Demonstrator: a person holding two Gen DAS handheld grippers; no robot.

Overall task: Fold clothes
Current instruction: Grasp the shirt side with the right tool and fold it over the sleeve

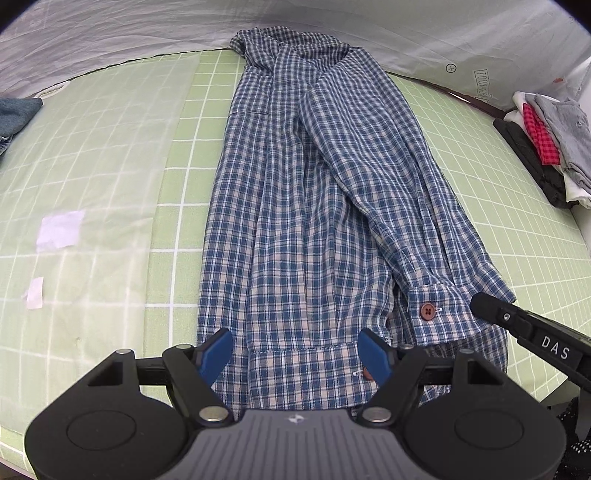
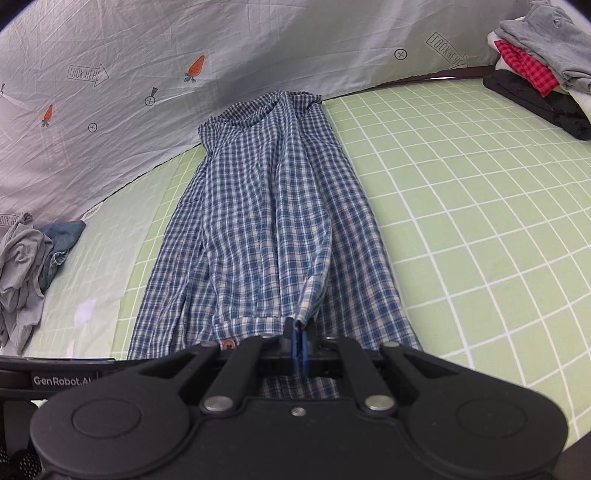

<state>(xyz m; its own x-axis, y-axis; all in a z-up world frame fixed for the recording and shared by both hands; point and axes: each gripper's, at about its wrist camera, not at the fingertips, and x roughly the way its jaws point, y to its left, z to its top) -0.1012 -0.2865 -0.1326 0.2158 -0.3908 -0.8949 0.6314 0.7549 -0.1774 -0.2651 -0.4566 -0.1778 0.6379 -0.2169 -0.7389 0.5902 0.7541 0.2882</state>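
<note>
Right gripper pinches the plaid shirt cuff; left gripper open, hem partly hidden beneath.

Shirt laid lengthwise down the middle of the gridded mat, collar at 12 o'clock against the hanging sheet, hem at 6. Sleeve folded over the shirt's body from 12 toward 5, cuff near the hem. Folded clothes stack at 2 o'clock on the mat's edge. Crumpled garments at 9 o'clock. Left gripper spread above the hem at 6; right gripper pinched on the cuff at 4.
</note>
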